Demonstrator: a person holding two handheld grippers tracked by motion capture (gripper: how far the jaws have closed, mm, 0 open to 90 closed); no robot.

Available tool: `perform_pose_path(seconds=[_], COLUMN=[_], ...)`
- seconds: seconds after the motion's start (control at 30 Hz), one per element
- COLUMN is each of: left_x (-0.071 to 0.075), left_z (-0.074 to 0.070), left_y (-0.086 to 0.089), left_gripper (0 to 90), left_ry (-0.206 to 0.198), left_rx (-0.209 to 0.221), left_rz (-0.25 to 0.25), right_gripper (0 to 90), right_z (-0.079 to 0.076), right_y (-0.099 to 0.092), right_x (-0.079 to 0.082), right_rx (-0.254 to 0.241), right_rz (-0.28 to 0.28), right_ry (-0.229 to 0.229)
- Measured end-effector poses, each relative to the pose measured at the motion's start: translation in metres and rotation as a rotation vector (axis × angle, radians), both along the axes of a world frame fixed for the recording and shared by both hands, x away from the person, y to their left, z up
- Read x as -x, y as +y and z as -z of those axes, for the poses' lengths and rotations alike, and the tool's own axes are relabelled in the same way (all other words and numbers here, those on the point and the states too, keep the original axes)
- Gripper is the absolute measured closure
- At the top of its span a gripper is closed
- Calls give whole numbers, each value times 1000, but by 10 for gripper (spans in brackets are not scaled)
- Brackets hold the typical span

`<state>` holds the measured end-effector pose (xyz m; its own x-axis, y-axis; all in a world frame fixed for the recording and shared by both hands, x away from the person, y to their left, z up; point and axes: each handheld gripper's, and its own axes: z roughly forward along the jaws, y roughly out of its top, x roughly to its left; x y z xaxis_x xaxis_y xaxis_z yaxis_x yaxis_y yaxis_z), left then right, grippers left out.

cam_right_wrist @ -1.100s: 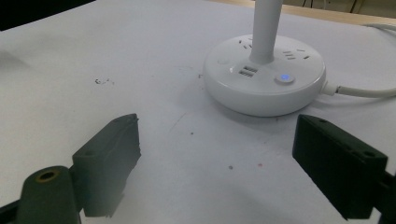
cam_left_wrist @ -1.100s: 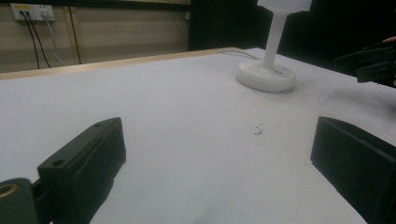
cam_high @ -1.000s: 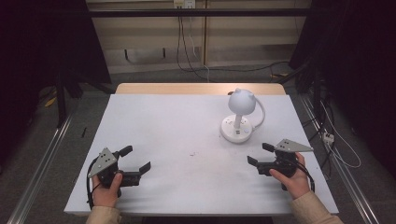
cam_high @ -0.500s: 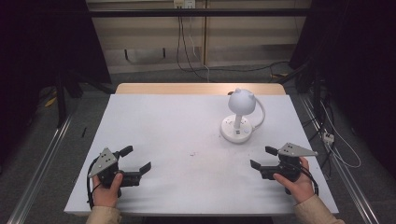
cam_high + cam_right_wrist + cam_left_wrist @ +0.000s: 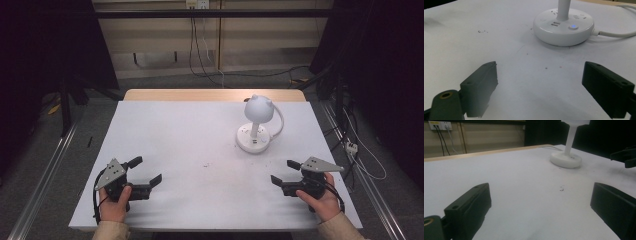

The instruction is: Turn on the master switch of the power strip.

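Both grippers' jaws stand spread wide and hold nothing: the left gripper [image 5: 142, 172] sits low near the table's [image 5: 190, 135] front left corner, the right gripper [image 5: 287, 172] near the front right corner. The lamp [image 5: 256, 127], a white one with a round base and a globe head, stands upright toward the right far part of the table, well apart from both; its cord runs off the right side. In the right gripper view the base [image 5: 564, 26] shows sockets and a small lit blue button [image 5: 573, 26], straight ahead between the jaws.

As a judgement, the work is at its very start: nothing is gripped or touched, and the whole reach to the lamp is left, most likely for the right gripper, which is nearer and faces it. Each hand wraps its gripper from behind, forearms coming in over the front edge, jaws pointing inward and slightly forward, level with the tabletop. A few dark crumbs [image 5: 206, 164] lie mid-table.
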<state>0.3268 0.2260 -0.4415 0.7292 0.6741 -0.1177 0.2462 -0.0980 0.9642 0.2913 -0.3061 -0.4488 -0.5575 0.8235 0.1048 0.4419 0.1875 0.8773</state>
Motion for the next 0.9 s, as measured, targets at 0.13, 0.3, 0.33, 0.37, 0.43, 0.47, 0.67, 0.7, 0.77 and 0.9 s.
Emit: perform_pose_path(seconds=[0.13, 0.3, 0.33, 0.37, 0.43, 0.47, 0.67, 0.7, 0.77, 0.9], left_x=[0, 0, 0, 0, 0, 0, 1, 1, 1, 1], left_z=[0, 0, 0, 0, 0, 0, 1, 1, 1, 1], left_y=[0, -1, -1, -1, -1, -1, -1, -1, 0, 0], left_gripper=[29, 29, 29, 29, 29, 29, 29, 29, 29, 29], left_ry=[1, 3, 3, 4, 3, 3, 5, 4, 4, 5], left_rx=[2, 1, 1, -1, 1, 1, -1, -1, -1, -5], left_rz=[-1, 0, 0, 1, 0, -1, 0, -1, -2, -2], right_gripper=[125, 125, 125, 125, 125, 125, 124, 124, 124, 123], right_z=[1, 3, 3, 3, 3, 3, 3, 4, 4, 4], right_y=[-2, -5, -5, -5, -6, -6, -8, -8, -9, -12], right_x=[2, 6, 6, 7, 9, 9, 14, 14, 16, 19], right_rx=[5, 9, 9, 7, 12, 12, 4, 2, 3, 2], right_rz=[0, 0, 0, 0, -1, -1, -2, 0, 1, 3], right_ry=[-4, -4, -4, -2, -5, -5, -7, -7, -8, -11])
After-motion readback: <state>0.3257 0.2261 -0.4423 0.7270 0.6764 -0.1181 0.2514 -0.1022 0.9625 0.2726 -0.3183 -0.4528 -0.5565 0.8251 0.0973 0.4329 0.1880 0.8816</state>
